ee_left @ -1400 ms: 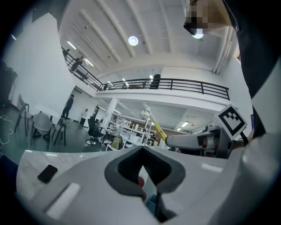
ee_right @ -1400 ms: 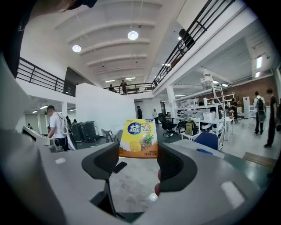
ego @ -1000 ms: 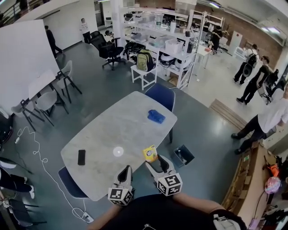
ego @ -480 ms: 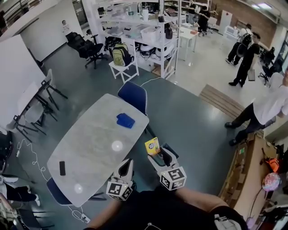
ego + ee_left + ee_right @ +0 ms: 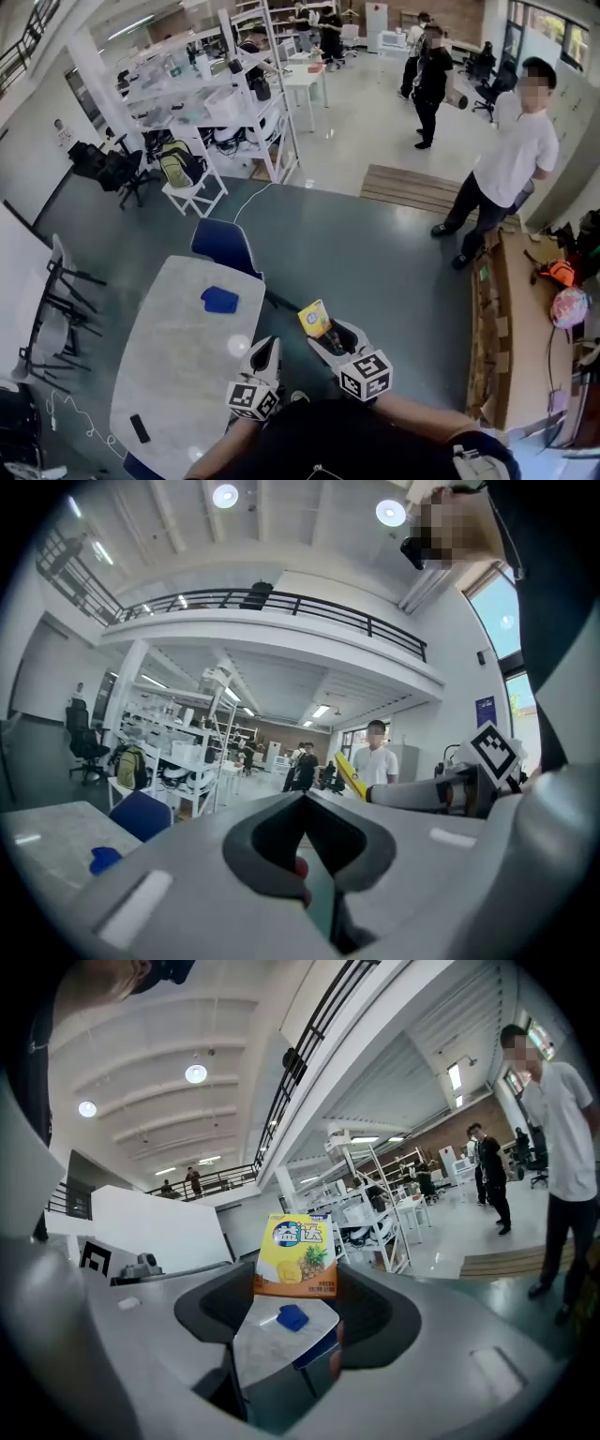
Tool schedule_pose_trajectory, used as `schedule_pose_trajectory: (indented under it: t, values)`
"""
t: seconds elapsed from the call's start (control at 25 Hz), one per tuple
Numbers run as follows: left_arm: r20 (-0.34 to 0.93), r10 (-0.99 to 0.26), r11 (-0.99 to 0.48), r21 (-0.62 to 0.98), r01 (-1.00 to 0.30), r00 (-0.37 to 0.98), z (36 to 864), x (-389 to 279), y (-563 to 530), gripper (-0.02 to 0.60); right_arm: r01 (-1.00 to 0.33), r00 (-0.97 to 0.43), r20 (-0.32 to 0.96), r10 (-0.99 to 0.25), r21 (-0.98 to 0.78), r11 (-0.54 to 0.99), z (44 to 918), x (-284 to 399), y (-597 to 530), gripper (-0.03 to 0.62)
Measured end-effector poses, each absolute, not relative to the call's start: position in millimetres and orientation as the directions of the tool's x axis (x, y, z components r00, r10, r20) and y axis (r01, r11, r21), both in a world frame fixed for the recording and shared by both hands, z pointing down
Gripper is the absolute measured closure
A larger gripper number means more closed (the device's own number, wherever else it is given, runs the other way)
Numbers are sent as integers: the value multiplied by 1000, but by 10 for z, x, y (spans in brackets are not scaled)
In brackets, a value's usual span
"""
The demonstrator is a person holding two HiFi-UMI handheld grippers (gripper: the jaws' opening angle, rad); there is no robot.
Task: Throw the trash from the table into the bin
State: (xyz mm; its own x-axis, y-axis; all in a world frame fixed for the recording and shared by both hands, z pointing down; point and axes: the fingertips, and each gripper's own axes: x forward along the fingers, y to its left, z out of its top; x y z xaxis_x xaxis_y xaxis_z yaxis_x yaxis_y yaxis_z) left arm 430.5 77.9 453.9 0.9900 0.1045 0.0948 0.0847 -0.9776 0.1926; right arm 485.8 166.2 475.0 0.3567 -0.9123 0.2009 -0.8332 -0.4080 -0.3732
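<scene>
Head view: right tongs [image 5: 325, 331] grip yellow packet [image 5: 313, 318], partly hidden; left tongs [image 5: 269, 344] closed, empty.

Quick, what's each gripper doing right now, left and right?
Left gripper: jaws closed, nothing held.
Right gripper: jaws clamped on a yellow pineapple-print carton.

Glossy printed card carton [image 5: 292, 1255], matt grey plastic right tongs [image 5: 294, 1284], smooth pale stone-look tabletop [image 5: 169, 361].

We are in a large open workshop hall: white shelving racks [image 5: 220, 98] crowded with gear far left, office chairs [image 5: 114, 169] beside them, a stone-topped table [image 5: 173, 375] near, balcony railing [image 5: 281, 600] overhead.
</scene>
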Motion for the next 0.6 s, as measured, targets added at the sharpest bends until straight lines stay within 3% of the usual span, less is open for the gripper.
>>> schedule_pose_trajectory:
  t: [0.28, 0.6]
  values:
    - [94, 224, -958, 204, 202, 970, 4633, 4557, 855, 581, -766, 507, 192, -840, -345, -542, 4709, 5133, 2014, 292]
    - [115, 284, -937, 245, 250, 952, 4794, 4821, 828, 581, -712, 554, 276, -785, -332, -619, 4970, 5194, 2078, 292]
